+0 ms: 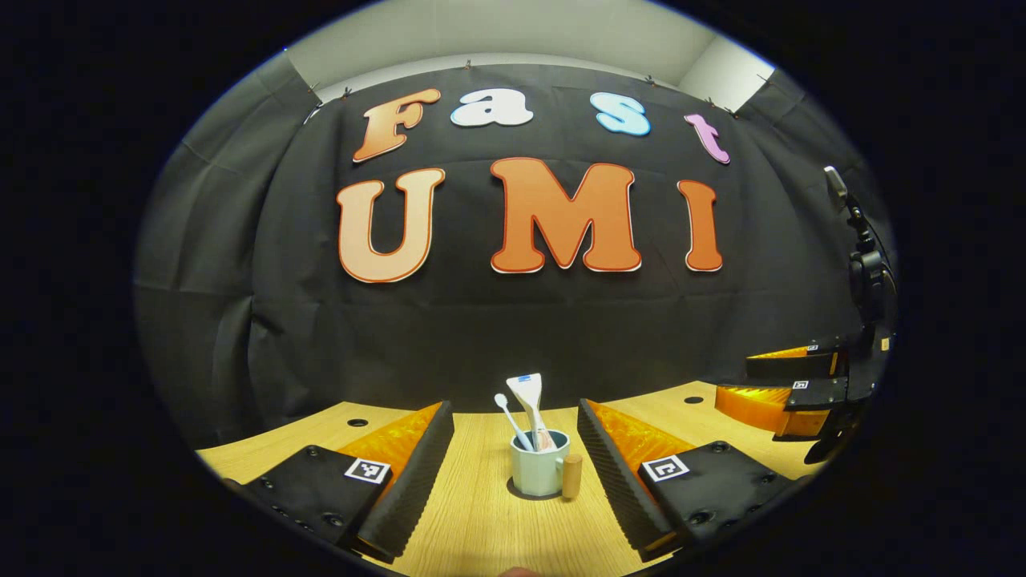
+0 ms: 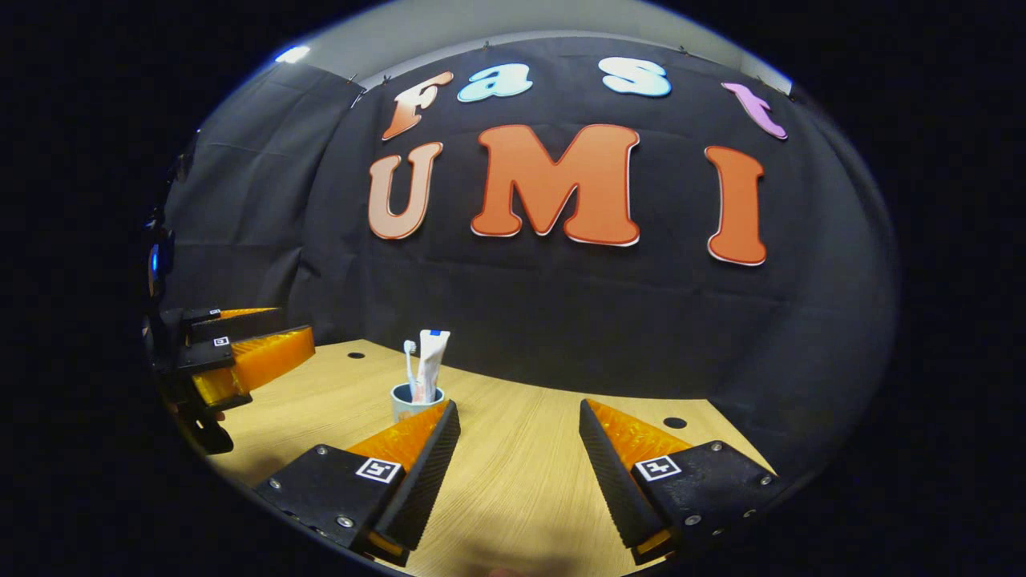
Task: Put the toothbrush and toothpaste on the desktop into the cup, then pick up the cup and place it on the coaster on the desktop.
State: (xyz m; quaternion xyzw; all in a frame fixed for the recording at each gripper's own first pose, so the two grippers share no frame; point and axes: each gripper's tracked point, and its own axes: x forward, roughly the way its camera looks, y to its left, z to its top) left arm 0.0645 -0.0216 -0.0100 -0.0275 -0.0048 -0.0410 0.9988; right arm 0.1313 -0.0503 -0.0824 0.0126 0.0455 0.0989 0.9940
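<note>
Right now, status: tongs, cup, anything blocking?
Left tongs open, cup between the fingers, untouched. Right tongs open, empty. Toothbrush and toothpaste in cup, cup on dark coaster. Nothing in the way.

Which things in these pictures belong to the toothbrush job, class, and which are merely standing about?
Belong to the job:
cup, on the dark coaster
toothbrush, in the cup
toothpaste, in the cup
left gripper, open
right gripper, open

Standing about:
wooden desktop
camera stand at the desk's edge
</note>
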